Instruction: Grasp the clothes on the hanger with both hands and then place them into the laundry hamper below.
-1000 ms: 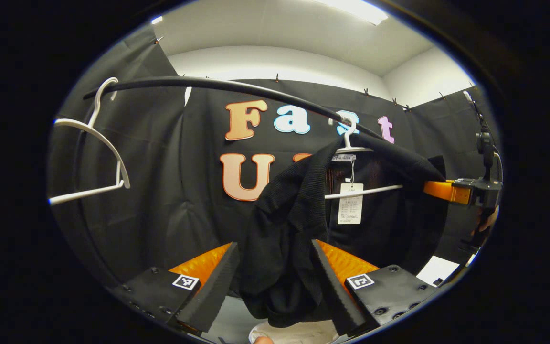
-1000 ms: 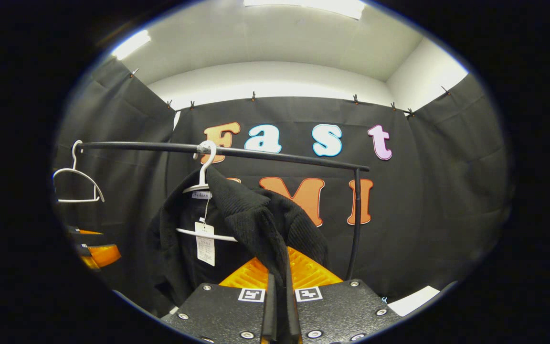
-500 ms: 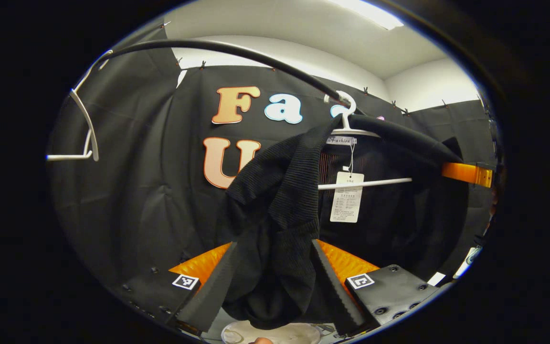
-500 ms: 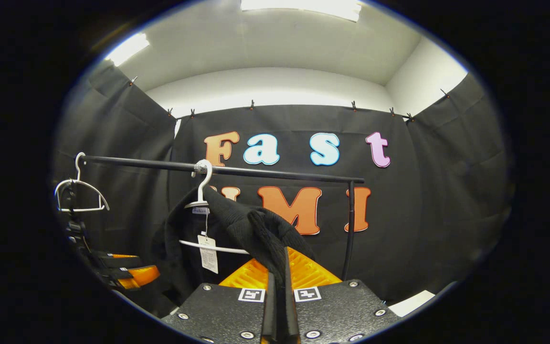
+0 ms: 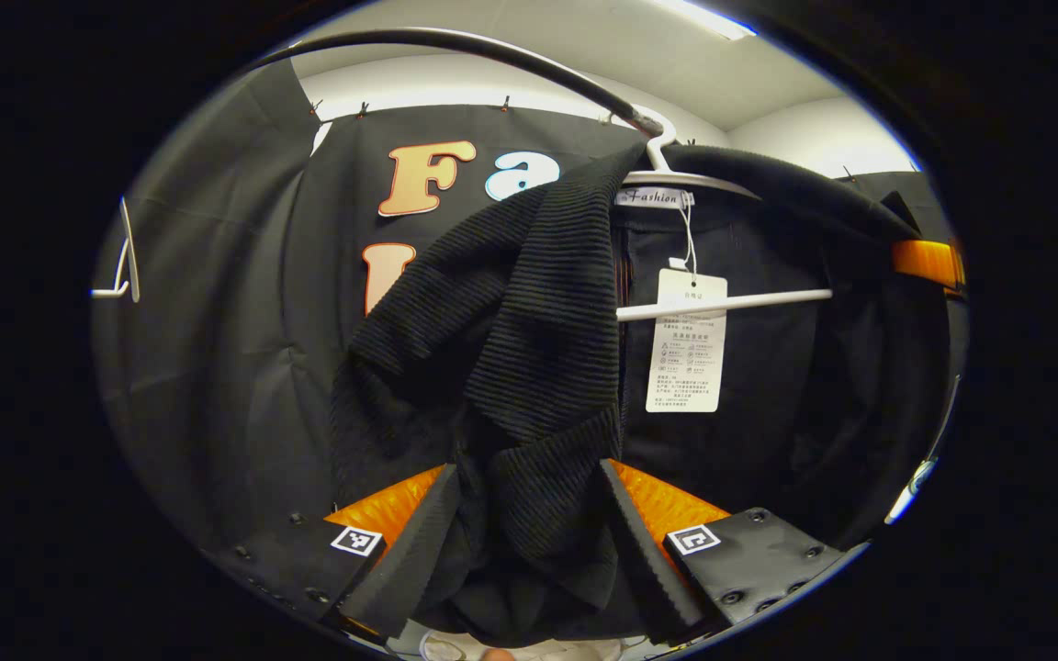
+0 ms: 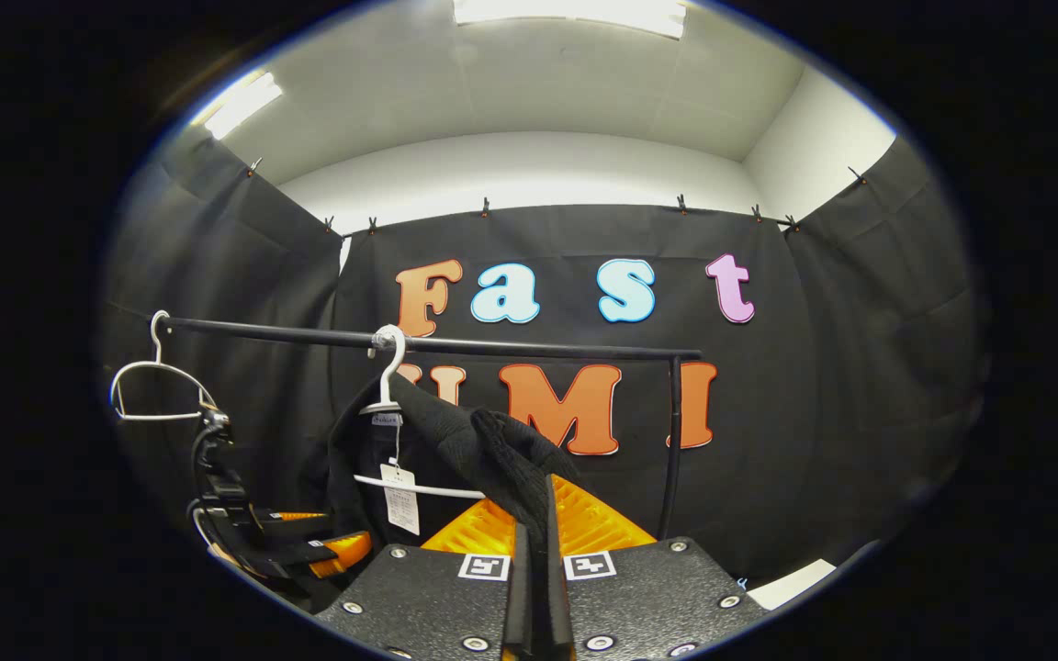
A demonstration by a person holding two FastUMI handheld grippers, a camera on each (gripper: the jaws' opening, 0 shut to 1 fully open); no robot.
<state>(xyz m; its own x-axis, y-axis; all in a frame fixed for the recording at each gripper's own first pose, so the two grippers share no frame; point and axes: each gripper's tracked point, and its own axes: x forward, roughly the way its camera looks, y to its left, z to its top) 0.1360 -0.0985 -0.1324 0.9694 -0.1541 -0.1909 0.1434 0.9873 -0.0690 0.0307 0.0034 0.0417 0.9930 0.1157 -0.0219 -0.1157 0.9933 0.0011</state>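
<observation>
Both grippers are gripping the black garment (image 5: 529, 349): left gripper (image 5: 529, 542) pinching a bunched fold, right gripper (image 6: 538, 588) pressed together on cloth. Garment is hanging on the white hanger (image 6: 388, 386); removal and hamper placement are pending.

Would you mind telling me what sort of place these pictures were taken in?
Most likely a small recording booth set up as a clothes corner: black cloth pinned up as walls, a clothes rail carrying white hangers, and a black garment with a paper tag attached.
</observation>
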